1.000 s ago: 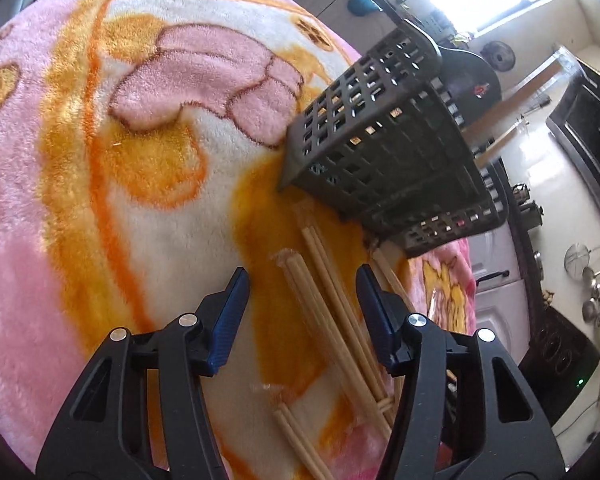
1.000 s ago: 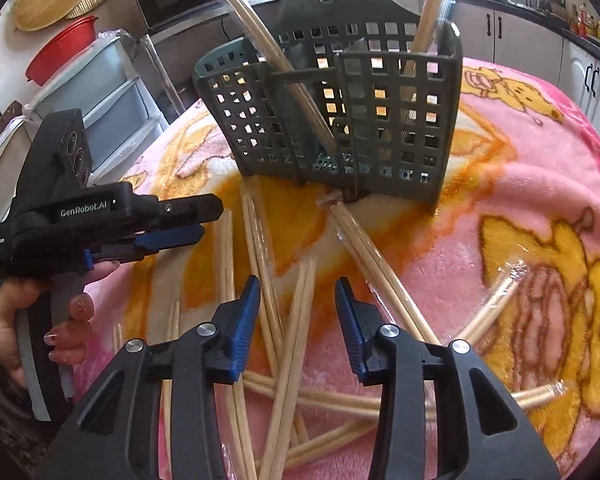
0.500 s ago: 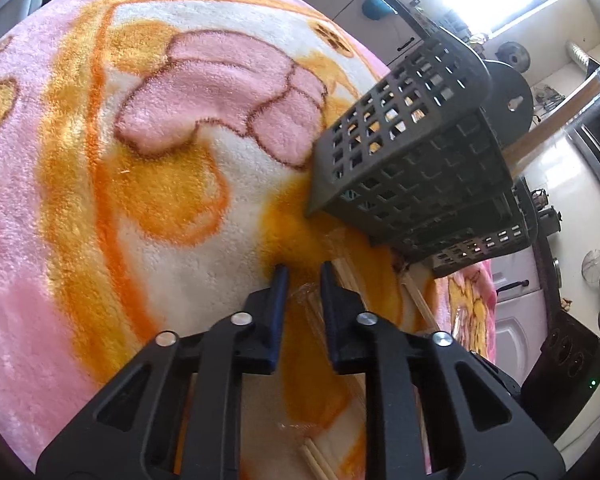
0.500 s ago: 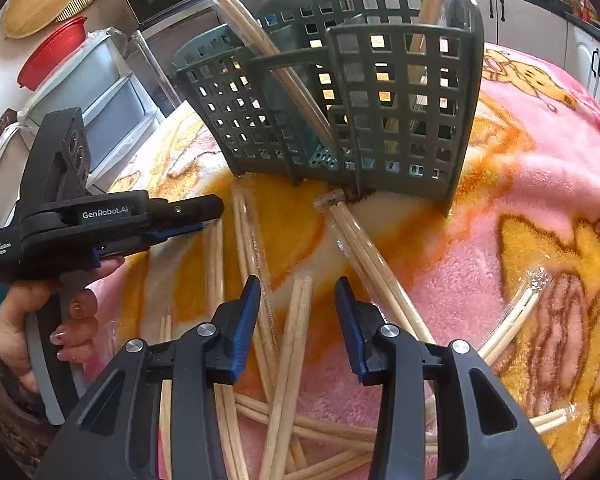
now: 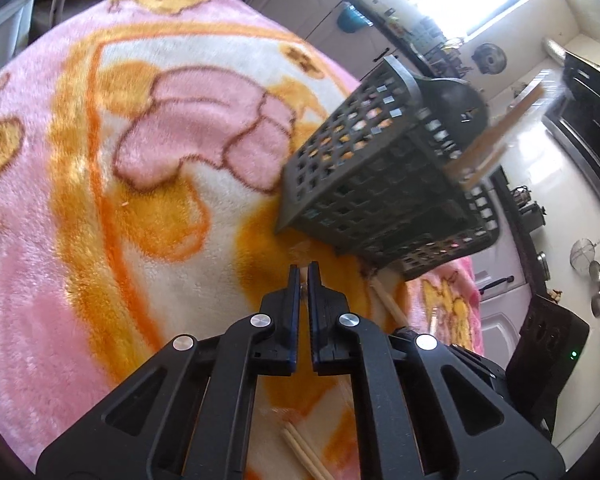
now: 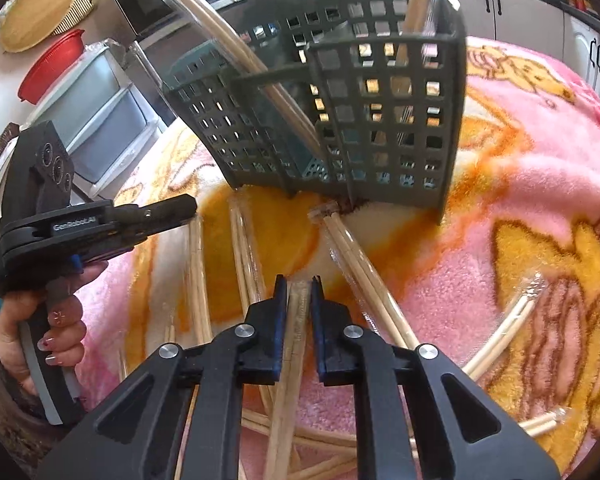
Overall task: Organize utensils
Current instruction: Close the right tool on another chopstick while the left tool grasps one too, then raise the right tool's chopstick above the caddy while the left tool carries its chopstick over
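Note:
A dark grey slotted utensil basket stands on a pink and orange blanket. Long chopstick pairs lean out of the basket. Several wrapped chopstick pairs lie scattered in front of it. My right gripper is closing on one flat-lying pair, which fills the gap between its pads. My left gripper is shut just in front of the basket's corner. A thin tan sliver shows between its tips, at the end of a wrapped pair.
A person's hand holds the left gripper's handle at the blanket's left edge. Beyond that edge stand plastic drawers with a red bowl. More chopsticks lie to the right. Kitchen cabinets and hanging ladles are far off.
Both grippers closed: the left from wide open to shut while lifting slightly, the right onto the chopstick pair beneath it. The right hand moved a little closer to the basket.

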Tool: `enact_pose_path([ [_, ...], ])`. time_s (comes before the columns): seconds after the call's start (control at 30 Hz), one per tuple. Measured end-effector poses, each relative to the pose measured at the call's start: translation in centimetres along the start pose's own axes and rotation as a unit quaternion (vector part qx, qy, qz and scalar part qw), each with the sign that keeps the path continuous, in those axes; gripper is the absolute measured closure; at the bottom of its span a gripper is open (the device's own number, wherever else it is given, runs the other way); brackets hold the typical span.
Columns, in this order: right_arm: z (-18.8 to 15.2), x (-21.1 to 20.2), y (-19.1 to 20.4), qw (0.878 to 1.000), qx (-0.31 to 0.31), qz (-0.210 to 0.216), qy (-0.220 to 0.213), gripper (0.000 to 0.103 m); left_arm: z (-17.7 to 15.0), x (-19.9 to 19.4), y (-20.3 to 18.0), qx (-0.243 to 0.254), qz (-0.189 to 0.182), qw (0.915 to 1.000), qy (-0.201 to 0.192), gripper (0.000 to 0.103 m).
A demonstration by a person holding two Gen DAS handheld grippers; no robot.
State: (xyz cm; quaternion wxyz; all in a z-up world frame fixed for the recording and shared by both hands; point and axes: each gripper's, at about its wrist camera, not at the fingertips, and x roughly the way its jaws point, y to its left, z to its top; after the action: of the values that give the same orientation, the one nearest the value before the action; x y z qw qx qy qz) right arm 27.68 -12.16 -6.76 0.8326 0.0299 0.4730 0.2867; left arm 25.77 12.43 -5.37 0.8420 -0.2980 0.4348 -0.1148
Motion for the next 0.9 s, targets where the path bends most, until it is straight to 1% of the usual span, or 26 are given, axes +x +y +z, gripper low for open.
enact_pose_path([
  [0.13, 0.1, -2.3, -0.2, 1.0, 0.004, 0.006, -0.027, 0.092, 0.0, -1.4, -1.6, 0.013, -0.021, 0.9996, -0.012, 0.101],
  [0.33, 0.0, -6.6, 0.3, 0.997, -0.004, 0.004, -0.081, 0.093, -0.1, -3.7, -5.5, 0.055, -0.051, 0.9966, -0.033, 0.101],
  [0.47, -0.3, -9.3, 0.9, 0.994, -0.013, -0.003, -0.108, 0.093, -0.7, -4.7, -9.0, 0.098, -0.067, 0.9919, -0.044, 0.101],
  [0.53, -0.4, -10.4, 1.2, 0.993, -0.017, -0.007, -0.121, 0.093, -0.8, -4.9, -10.4, 0.112, -0.075, 0.9899, -0.045, 0.101],
  [0.7, -0.5, -13.3, 1.9, 0.987, -0.031, -0.019, -0.156, 0.093, -1.3, -5.6, -12.7, 0.14, -0.084, 0.9852, -0.051, 0.102],
  [0.77, -0.5, -14.2, 2.0, 0.985, -0.035, -0.023, -0.167, 0.097, -1.4, -5.9, -13.4, 0.147, -0.089, 0.9836, -0.053, 0.102],
  [0.9, -0.5, -15.8, 2.2, 0.981, -0.039, -0.029, -0.189, 0.097, -1.6, -6.5, -14.8, 0.164, -0.096, 0.98, -0.06, 0.102],
])
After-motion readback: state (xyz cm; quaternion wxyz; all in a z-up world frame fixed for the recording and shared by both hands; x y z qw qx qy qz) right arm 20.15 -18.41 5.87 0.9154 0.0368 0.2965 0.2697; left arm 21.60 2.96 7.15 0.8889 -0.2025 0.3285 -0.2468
